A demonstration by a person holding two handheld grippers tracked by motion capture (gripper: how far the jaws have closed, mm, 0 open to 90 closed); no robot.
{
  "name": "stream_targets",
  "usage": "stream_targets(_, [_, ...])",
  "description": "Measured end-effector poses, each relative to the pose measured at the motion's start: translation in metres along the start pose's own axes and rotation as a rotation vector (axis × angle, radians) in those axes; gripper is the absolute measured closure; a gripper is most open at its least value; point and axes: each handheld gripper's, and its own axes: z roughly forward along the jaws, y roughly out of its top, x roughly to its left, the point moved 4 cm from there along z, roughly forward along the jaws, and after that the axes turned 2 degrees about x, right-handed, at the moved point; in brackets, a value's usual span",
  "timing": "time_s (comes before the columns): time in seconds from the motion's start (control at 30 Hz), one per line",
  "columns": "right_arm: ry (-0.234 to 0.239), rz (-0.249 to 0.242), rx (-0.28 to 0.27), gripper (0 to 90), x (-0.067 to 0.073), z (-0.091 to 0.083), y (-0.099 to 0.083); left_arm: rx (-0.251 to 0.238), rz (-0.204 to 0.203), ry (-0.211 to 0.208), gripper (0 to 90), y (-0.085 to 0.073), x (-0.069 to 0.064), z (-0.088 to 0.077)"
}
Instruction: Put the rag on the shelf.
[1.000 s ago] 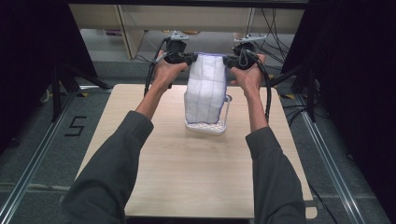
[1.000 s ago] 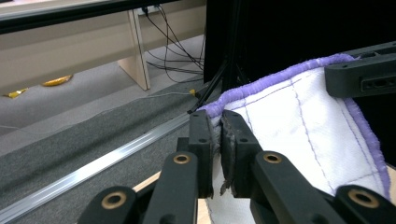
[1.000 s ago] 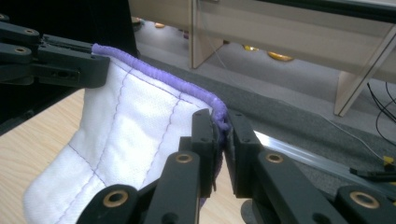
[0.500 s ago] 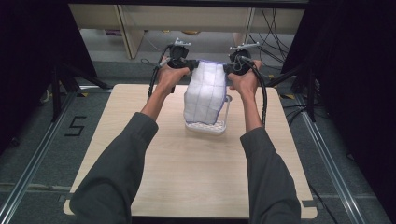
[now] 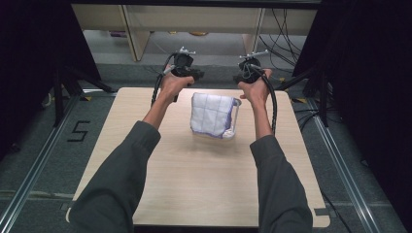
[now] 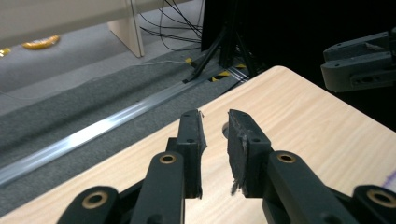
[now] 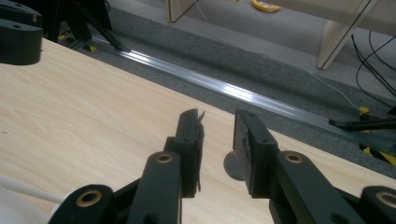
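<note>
While both jaw pairs have just been opening with nothing between them, white grid-lined cloth (image 5: pixel 210 114) drapes over clear jug (image 5: pixel 233 121) between left gripper (image 5: pixel 197 76) and right gripper (image 5: pixel 238 77) on table (image 5: pixel 194 179).

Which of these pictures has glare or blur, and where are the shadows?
High view: sharp, evenly lit; the cloth over the clear pitcher casts a soft shadow on the table. Left gripper view: the floor rail shines, the far background is soft. Right gripper view: glare on the rail; a round shadow lies under the jaws.
</note>
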Motion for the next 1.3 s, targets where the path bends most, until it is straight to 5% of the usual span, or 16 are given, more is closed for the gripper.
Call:
stream_targets(0.17, [0.002,0.013,0.010,67.8,-0.001,-0.004,-0.003,0.017,-0.003,-0.016,72.1,-0.009,0.006,-0.009])
stream_targets(0.37, [0.018,-0.004,0.029,59.0,-0.003,-0.013,-0.005,0.048,-0.044,-0.038,59.1,-0.019,0.012,-0.022])
stream_targets(0.67, [0.081,0.018,0.015,43.6,0.008,-0.034,-0.011,0.067,-0.068,-0.049,46.3,-0.031,0.015,-0.050])
stream_targets(1.13, [0.104,-0.019,-0.001,41.8,0.022,-0.061,-0.020,0.014,-0.101,-0.055,44.8,-0.062,0.015,-0.081])
stream_targets(1.3, [0.114,-0.048,-0.018,41.0,0.026,-0.069,-0.023,0.026,-0.077,-0.053,44.1,-0.074,0.014,-0.088])
